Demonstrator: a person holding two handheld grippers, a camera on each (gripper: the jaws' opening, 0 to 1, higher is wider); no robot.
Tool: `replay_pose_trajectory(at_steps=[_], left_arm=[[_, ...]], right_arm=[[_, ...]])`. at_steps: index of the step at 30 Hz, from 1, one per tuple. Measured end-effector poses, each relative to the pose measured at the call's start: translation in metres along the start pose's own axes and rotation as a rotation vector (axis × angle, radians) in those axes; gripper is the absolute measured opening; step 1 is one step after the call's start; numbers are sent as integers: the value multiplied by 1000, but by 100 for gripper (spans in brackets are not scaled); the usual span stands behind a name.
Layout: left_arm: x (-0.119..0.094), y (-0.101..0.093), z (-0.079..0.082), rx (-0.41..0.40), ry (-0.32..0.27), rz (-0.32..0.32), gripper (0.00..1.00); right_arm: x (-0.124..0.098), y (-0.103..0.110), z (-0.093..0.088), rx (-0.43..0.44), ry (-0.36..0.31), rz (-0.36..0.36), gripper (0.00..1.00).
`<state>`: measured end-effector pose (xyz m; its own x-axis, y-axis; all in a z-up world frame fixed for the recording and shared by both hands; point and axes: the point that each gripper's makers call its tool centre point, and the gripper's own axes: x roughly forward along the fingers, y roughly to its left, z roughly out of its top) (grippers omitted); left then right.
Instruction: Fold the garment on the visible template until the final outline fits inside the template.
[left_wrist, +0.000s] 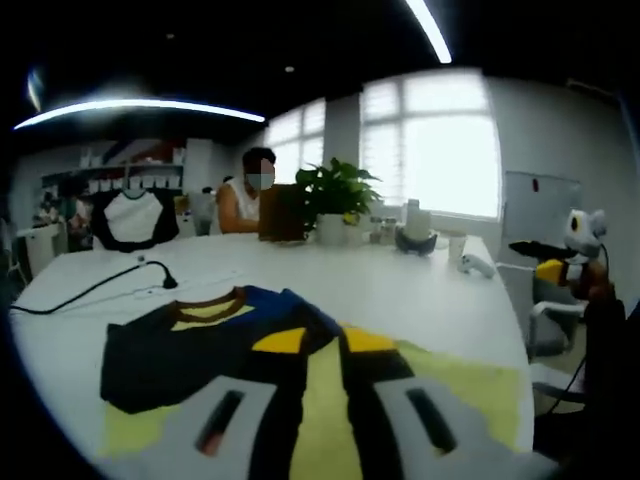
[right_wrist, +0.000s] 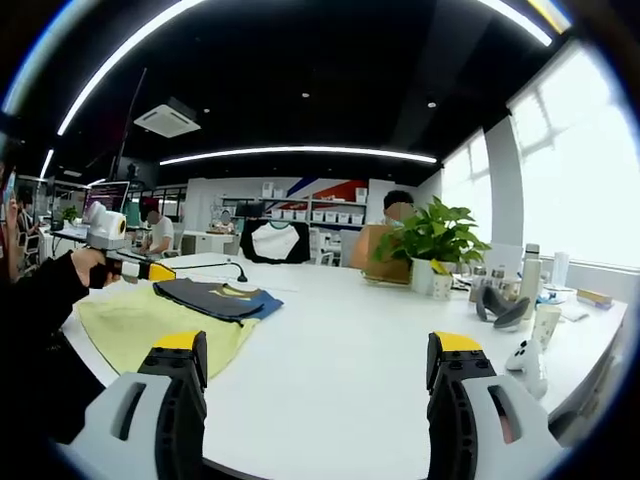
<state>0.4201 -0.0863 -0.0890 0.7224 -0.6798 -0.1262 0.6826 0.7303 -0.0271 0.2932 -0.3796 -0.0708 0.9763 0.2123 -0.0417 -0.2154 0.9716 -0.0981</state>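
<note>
The dark garment (left_wrist: 200, 345) lies partly folded on the yellow template (left_wrist: 470, 385) on the white surface (left_wrist: 400, 290). The left tool (left_wrist: 320, 410) hovers narrowly parted, empty; the right tool (right_wrist: 320, 390) is wide, empty. Final folds probably remain.

Dark folded garment (left_wrist: 215, 345) on yellow template (left_wrist: 330, 420), open-jawed left hand-held gripper (left_wrist: 322, 350) above.

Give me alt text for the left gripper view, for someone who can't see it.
A dark folded T-shirt with a yellow and brown collar lies on a pale yellow template on a white table, with the left tool open, its two yellow-tipped jaws over the shirt. Farther back stand a potted plant and a black cable, with a seated person behind.
</note>
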Motion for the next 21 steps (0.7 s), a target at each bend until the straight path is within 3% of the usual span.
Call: replay_pose_trajectory(at_steps=[3,8,14,21], left_arm=[[-11,1,2,42,12,35,13],[-34,-4,17,47,-29,44,16],[-61,-6,26,97,-40,95,29],[-90,0,37,121,-79,168,64]], right_arm=[[1,2,-1,2,4,4,94],[2,5,0,-3,5,8,94],[2,8,-1,-6,9,11,94],[2,16,-2,-16,13,30,95]])
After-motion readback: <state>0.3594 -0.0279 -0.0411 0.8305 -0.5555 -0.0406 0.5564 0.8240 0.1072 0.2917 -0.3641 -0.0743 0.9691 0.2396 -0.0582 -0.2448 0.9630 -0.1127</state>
